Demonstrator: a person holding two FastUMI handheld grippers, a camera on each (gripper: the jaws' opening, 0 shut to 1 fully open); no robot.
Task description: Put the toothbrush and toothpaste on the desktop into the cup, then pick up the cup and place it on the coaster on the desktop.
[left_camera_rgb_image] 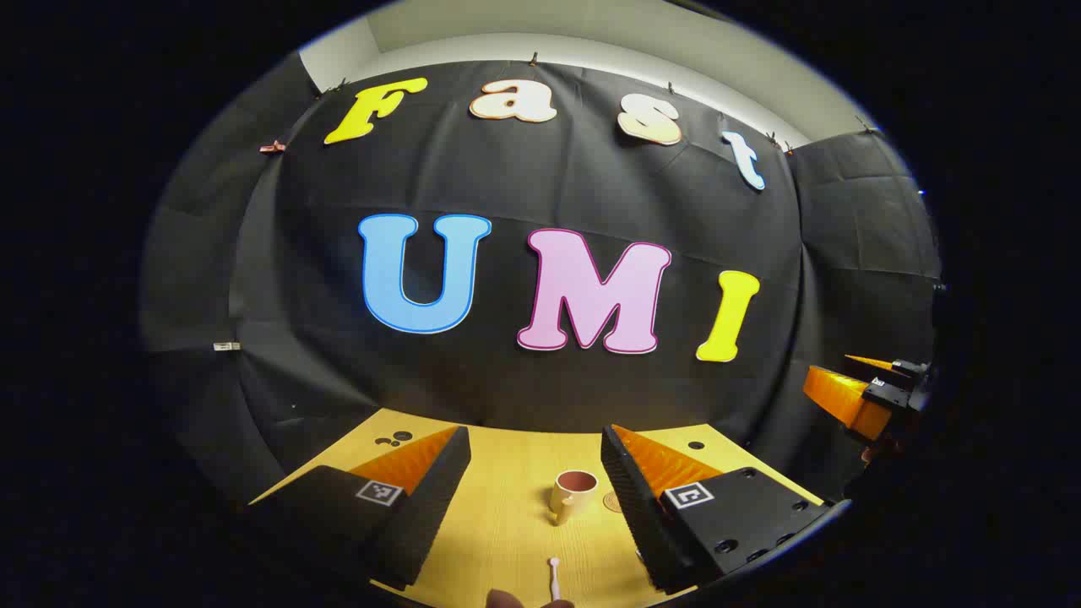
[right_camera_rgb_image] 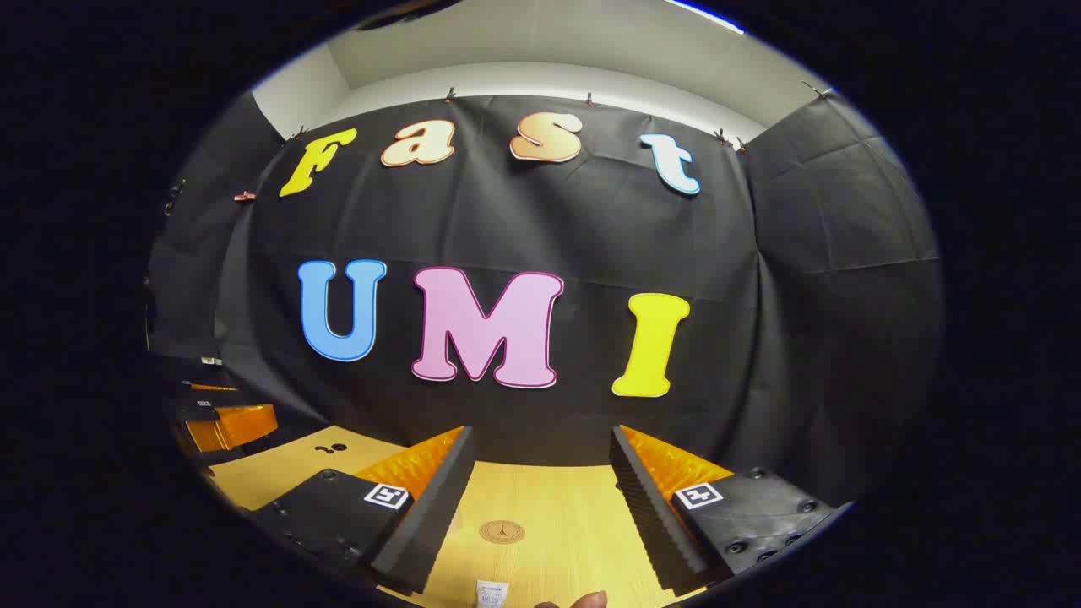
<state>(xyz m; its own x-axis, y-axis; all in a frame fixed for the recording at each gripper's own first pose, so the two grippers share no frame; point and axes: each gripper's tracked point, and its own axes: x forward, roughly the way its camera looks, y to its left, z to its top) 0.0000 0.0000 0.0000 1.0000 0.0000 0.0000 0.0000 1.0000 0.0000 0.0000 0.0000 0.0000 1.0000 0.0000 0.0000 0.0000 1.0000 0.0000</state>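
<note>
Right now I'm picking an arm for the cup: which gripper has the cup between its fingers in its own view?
The left gripper: its view shows the cup upright on the desktop ahead. The right gripper frames the coaster instead.

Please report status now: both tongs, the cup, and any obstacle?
Left tongs open, right tongs open, both empty. Cup upright on desktop, toothbrush before it. Coaster bare. No obstacle seen.

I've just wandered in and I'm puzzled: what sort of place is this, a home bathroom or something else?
Probably a staged recording booth, not a home. Black cloth is pinned up as walls around a bare wooden desktop, which carries just a few props: a cup, a coaster and a toothbrush.
</note>
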